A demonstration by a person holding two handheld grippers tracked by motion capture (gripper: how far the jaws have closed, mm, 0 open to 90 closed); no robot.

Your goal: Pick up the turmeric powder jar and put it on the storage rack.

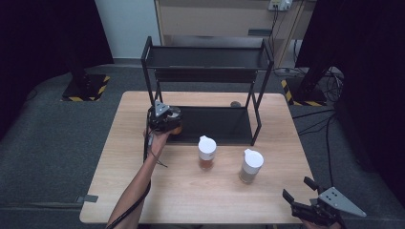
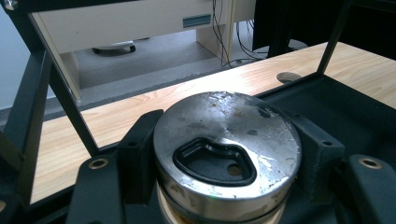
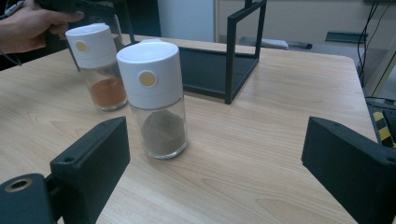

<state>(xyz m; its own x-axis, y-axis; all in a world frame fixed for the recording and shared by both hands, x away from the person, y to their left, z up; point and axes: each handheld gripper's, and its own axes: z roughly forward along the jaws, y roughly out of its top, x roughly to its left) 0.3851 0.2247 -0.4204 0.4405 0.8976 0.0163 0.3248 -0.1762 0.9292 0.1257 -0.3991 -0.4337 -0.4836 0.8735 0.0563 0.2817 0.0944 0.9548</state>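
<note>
My left gripper [image 2: 224, 154] pinches a metal-lidded jar [image 2: 227, 149] at the near-left corner of the black rack [image 1: 210, 125]'s lower shelf; being rigid, slick and likely breakable glass, it wants a firm grip just beneath the lid.

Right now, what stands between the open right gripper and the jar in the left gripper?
In the high view, two white-capped shakers: one nearer the right gripper, one nearer the jar.

Jar [image 2: 227, 154] body below its metal lid, hidden between the left hand-held gripper [image 2: 227, 186] jaws.
</note>
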